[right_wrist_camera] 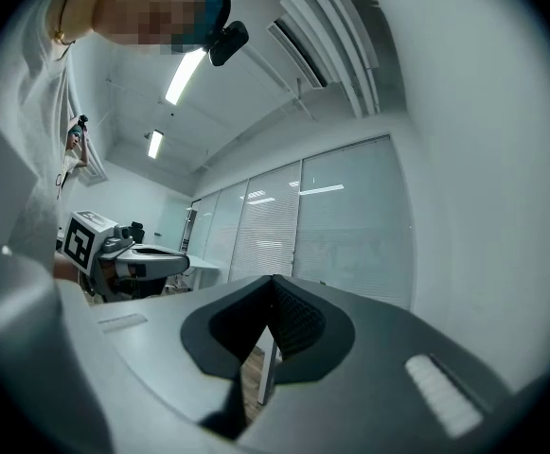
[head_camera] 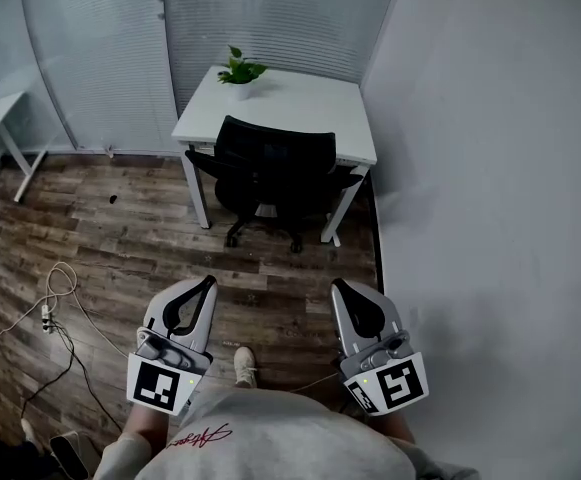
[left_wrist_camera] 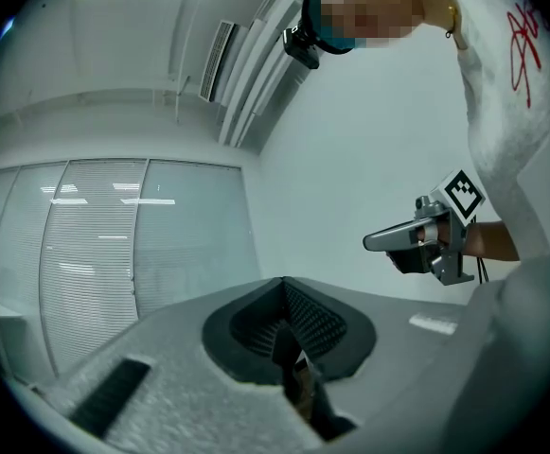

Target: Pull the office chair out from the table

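Head view is showing both tools held low at the near edge, well apart from the office chair (head_camera: 270, 163). The left gripper (head_camera: 209, 282) is keeping its two jaws pressed together, tips meeting, with nothing between them. The right gripper (head_camera: 336, 285) is doing the same, jaws together and empty. Neither is touching anything. Each one is showing a smooth grey moulded shell, dark ribbed pads on the inner faces, and a white cube printed with black square markers at its rear end.

The office chair is sitting at the far side of the room, tucked against the near edge of the table (head_camera: 315, 103), its seat partly under the top. Its curved back is looking like black mesh, and dark caster legs are spreading out on the floor (head_camera: 140, 238), which is made of brown wood-grain planks. The table is showing a flat white rectangular top on slim white legs. A potted plant (head_camera: 240, 71) with green leaves in a small white pot is standing at its far left corner. Thin cables (head_camera: 60, 298) are lying looped on the planks at the left.
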### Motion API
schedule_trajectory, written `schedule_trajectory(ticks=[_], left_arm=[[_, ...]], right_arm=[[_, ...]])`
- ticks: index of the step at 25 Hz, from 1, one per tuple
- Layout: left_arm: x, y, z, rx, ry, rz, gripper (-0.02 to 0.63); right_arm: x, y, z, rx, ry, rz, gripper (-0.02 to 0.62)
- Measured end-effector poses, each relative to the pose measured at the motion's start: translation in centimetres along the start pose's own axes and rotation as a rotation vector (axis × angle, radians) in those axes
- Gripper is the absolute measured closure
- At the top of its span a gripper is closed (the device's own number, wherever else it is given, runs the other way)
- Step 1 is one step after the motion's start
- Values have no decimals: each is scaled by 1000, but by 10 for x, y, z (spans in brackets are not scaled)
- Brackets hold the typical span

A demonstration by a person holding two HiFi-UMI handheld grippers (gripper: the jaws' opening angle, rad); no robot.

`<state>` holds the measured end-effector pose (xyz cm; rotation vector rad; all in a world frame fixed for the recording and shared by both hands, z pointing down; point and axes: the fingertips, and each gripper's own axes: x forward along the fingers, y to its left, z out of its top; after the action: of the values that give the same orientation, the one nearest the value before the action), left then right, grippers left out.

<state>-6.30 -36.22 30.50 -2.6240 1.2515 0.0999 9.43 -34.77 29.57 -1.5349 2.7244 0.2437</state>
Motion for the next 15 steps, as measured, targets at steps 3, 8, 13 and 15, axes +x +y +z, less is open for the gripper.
schedule_trajectory(ticks=[3, 8, 13, 15], left_arm=[[18, 14, -4, -3, -5, -17, 611], [45, 43, -15, -7, -5, -28, 611], [71, 68, -17, -6, -17, -40, 611], [81, 76, -18, -3, -18, -46, 611]], right_arm=[[20, -11, 0, 1, 1, -16, 594], [53, -27, -3, -10, 5, -32, 594], [84, -42, -6, -17, 13, -47, 594], [96, -47, -6, -15, 7, -49, 594]])
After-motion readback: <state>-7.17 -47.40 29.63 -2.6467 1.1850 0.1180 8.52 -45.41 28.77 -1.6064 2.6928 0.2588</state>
